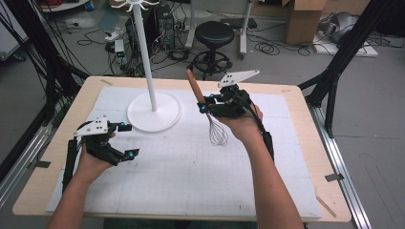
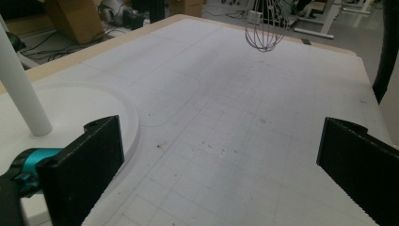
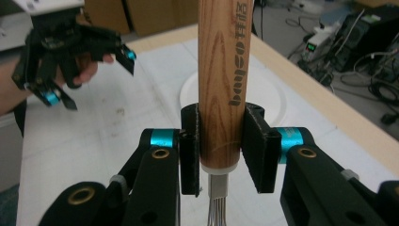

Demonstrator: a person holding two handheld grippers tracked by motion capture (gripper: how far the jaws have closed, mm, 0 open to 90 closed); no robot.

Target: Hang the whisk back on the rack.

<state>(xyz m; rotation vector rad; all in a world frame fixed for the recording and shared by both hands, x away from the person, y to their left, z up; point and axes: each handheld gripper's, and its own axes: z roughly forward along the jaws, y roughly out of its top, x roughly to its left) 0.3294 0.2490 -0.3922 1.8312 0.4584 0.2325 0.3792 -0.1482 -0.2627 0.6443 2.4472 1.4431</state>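
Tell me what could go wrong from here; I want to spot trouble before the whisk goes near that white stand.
1. The right gripper clamps the whisk low on its wooden handle, close to the wires; the long handle above could lever and tilt in the jaws.
2. The handle leans toward the white stand; a careless swing might knock its pole.
3. The left gripper sits open beside the stand's base and could nudge it.

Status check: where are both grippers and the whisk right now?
Right gripper shut on whisk at its wooden handle, wires hanging clear above the mat. Left gripper open, empty, beside white stand. Nothing between whisk and stand.
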